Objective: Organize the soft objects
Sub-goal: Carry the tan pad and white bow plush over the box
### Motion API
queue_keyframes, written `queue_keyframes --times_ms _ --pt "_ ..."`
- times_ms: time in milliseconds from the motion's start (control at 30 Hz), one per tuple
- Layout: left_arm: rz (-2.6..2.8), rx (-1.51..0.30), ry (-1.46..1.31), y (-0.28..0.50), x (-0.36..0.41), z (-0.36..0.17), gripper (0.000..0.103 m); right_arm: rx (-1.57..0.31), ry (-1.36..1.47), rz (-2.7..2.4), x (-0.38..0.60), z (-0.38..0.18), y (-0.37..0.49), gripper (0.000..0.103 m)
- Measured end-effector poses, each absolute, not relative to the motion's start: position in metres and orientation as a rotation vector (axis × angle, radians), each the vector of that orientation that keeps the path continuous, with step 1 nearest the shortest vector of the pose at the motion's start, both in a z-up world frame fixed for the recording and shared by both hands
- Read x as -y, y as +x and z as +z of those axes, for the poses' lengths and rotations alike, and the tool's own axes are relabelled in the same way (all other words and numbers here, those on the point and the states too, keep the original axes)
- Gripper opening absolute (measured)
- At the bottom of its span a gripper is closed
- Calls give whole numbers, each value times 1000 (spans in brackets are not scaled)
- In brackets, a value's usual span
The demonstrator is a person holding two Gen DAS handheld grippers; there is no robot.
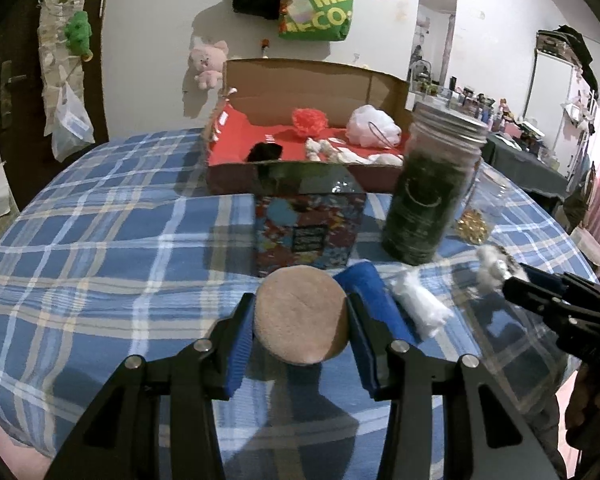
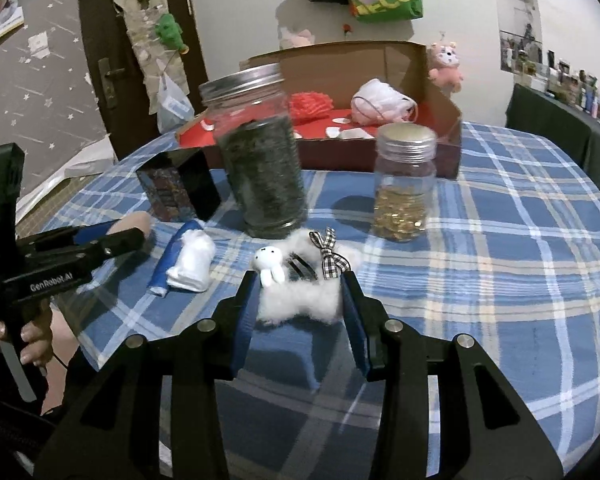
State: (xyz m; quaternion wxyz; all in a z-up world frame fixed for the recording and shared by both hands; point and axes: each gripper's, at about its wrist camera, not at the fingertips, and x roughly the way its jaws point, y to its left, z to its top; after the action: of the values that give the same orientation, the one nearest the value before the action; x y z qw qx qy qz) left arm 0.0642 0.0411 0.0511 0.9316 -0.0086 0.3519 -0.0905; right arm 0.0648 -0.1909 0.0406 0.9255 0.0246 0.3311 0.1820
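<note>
My left gripper [image 1: 302, 320] is shut on a round tan powder puff [image 1: 300, 314] and holds it just above the blue plaid tablecloth [image 1: 100, 240]. My right gripper [image 2: 300, 300] is shut on a fluffy white hair clip [image 2: 300, 296] with a small white bunny [image 2: 269, 266] and a checked bow [image 2: 329, 254]. A rolled blue cloth [image 1: 374, 300] and a white soft bundle [image 1: 418, 306] lie side by side on the cloth, right of the puff. The open cardboard box with red lining [image 1: 240, 136] at the back holds a red pompom [image 1: 309, 120] and a white mesh puff [image 1: 374, 125].
A tall jar of dark green material [image 1: 432, 184] and a smaller jar of gold bits [image 2: 402, 188] stand in front of the cardboard box. A patterned tin box [image 1: 308, 228] stands just beyond the powder puff. Bags and plush toys hang on the wall behind.
</note>
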Motion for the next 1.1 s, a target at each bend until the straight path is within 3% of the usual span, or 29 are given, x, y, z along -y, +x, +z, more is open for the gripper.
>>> queue_keyframes --times_ms 1100 --pt "-188 -778 -62 127 -104 58 47 -736 235 225 285 49 94 39"
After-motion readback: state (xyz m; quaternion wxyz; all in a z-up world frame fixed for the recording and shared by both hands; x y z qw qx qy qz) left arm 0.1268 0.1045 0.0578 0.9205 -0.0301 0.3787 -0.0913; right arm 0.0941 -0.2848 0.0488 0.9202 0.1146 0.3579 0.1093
